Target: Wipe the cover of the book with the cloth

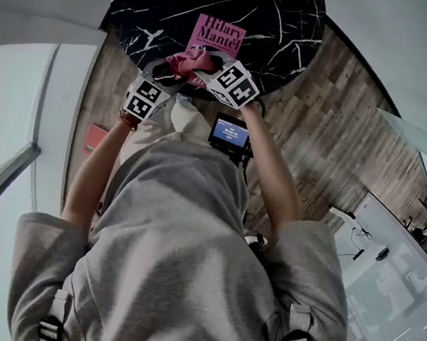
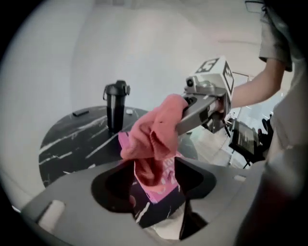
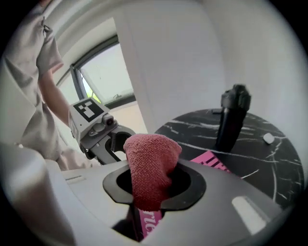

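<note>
Approach to the wipe, as judged: right gripper (image 3: 147, 192) clamped on the cloth (image 3: 151, 158), which is bunched over the near edge of the book (image 1: 218, 34) lying on the table (image 1: 287, 27). Left gripper (image 2: 156, 187) has its jaws apart and holds nothing. Next move likely calls for pressing the cloth flat and sweeping it across. Cover reads "Hilary Mantel".

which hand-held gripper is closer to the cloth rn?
Right. The right hand-held gripper is shut on the cloth, so it is in contact. The left hand-held gripper is open right beside the cloth and is not clamping it.
</note>
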`<move>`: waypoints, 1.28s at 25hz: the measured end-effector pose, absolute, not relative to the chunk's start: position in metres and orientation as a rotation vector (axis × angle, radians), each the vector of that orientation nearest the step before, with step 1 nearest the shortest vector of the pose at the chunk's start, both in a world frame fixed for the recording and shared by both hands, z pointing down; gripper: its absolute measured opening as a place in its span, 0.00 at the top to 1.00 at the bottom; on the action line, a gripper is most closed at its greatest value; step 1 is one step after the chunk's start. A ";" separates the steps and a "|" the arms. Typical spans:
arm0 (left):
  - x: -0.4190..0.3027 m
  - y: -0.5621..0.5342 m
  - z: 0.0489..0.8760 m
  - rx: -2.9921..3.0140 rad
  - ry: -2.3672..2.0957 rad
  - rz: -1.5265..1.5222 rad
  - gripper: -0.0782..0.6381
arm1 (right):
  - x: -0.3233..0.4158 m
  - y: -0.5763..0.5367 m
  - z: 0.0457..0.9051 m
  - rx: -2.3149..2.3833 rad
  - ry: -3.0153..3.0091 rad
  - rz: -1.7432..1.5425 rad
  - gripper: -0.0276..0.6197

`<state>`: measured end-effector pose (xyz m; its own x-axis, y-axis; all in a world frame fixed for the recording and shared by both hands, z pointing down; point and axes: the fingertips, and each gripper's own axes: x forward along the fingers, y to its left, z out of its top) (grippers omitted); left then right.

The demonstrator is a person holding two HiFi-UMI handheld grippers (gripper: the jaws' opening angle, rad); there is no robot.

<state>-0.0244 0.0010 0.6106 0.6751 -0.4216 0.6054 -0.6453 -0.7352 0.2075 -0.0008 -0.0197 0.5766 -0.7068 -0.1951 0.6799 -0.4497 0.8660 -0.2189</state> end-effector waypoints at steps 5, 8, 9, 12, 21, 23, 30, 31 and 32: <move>-0.029 -0.028 0.488 2.670 -1.134 0.352 0.56 | 0.038 -0.035 0.456 0.865 -2.648 0.252 0.77; -0.038 -0.029 0.427 2.715 -1.285 0.176 0.75 | 0.061 -0.030 0.398 1.094 -2.722 0.101 0.77; -0.043 -0.027 0.410 2.709 -1.327 0.131 0.84 | 0.067 -0.025 0.384 1.158 -2.728 0.060 0.77; -0.050 -0.019 0.370 2.730 -1.415 0.073 0.89 | 0.087 -0.012 0.356 1.350 -2.695 0.036 0.77; -0.040 -0.007 0.326 2.878 -1.329 0.110 0.89 | 0.116 0.009 0.312 1.620 -2.585 -0.048 0.78; -0.045 -0.006 0.318 2.903 -1.334 0.105 0.89 | 0.110 0.014 0.308 1.641 -2.575 -0.048 0.78; -0.067 0.019 0.312 2.965 -1.313 0.133 0.89 | 0.091 0.031 0.299 1.722 -2.556 -0.039 0.79; -0.072 0.023 0.312 2.960 -1.312 0.125 0.89 | 0.087 0.035 0.298 1.733 -2.547 -0.038 0.79; -0.078 0.026 0.313 2.953 -1.311 0.123 0.89 | 0.082 0.040 0.297 1.741 -2.541 -0.038 0.79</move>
<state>-0.0777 0.0264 0.3125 0.6692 -0.7424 0.0323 -0.7354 -0.6678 -0.1148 0.0825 0.0401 0.2967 -0.3599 -0.9323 0.0364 -0.9308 0.3614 0.0546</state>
